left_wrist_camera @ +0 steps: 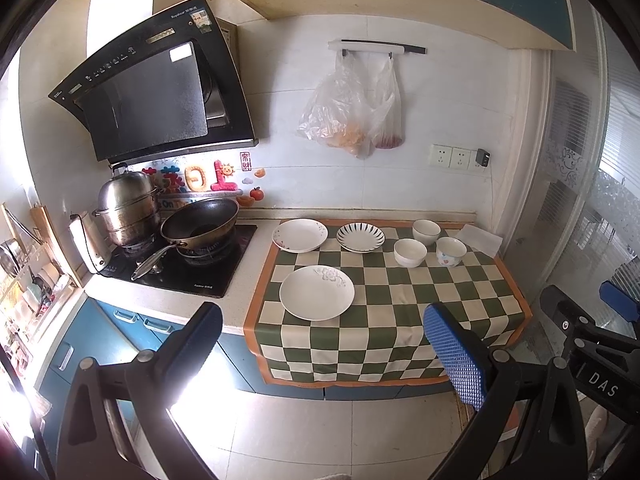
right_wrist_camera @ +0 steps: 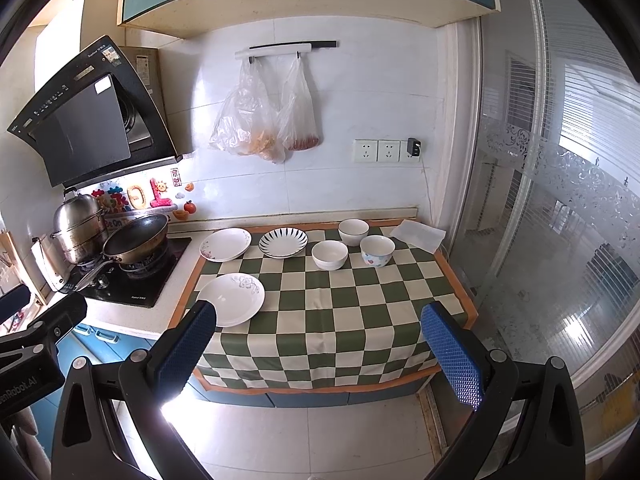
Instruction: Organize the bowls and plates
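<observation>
Well, plates point(right_wrist_camera: 230, 299) near edge (jaws wide).

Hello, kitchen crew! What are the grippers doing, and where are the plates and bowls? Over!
Left gripper and right gripper open, empty, short of counter. Three plates, three bowls spread on checkered cloth. Nothing in the way.

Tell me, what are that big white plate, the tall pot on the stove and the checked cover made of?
Big white plate: probably glazed ceramic, smooth, with a faint printed flower.
Tall pot: likely stainless steel, silvery, with mirror-like highlights.
Checked cover: seemingly woven cloth, matte, draping limply over the counter edge.
</observation>
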A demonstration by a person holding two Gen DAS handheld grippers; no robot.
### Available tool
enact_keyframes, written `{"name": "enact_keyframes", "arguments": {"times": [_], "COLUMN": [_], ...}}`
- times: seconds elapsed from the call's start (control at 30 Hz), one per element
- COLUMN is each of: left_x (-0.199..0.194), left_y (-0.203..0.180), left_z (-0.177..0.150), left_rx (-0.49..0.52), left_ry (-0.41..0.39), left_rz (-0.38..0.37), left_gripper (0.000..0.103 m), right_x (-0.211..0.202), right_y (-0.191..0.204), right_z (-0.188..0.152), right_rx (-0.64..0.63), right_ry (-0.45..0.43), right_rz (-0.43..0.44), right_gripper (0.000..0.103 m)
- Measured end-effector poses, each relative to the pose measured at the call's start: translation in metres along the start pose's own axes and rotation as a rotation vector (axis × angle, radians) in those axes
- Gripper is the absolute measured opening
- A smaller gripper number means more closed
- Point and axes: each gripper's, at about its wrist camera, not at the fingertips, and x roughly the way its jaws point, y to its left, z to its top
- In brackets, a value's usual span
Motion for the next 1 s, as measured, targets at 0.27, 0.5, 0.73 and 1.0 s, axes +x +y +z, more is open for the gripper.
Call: {"name": "enact_keyframes", "arguments": {"times": [0.27, 0.5, 0.73, 1.0], "left_x": [0.000, 0.002, 0.002, 0.002], "left_y": [0.001, -0.001, 0.000, 0.002], "left_z": [0.001, 0.002, 0.002, -0.001], "left_rx": [0.003, 0.001, 0.001, 0.003], "left_ry": [-0.005, -0.003, -0.006, -0.003], "left_rz": [0.002, 0.002, 0.004, 0.001], "left_gripper": [0.103, 0.103, 0.103, 0.103], "right_x": [0.001, 0.008, 0.008, 0.008], "right_y": [0.008, 0.013, 0.014, 0.012], "right_z": [-0.001, -0.001, 0.001, 0.001], "right_rx": [0.004, 0.008, 0.016, 0.017], "right_ry": [-0.002, -0.003, 0.000, 0.003], "right_rz": [-0.007, -0.004, 0.002, 0.001], "right_gripper": [0.103, 0.103, 0.103, 0.103]}}
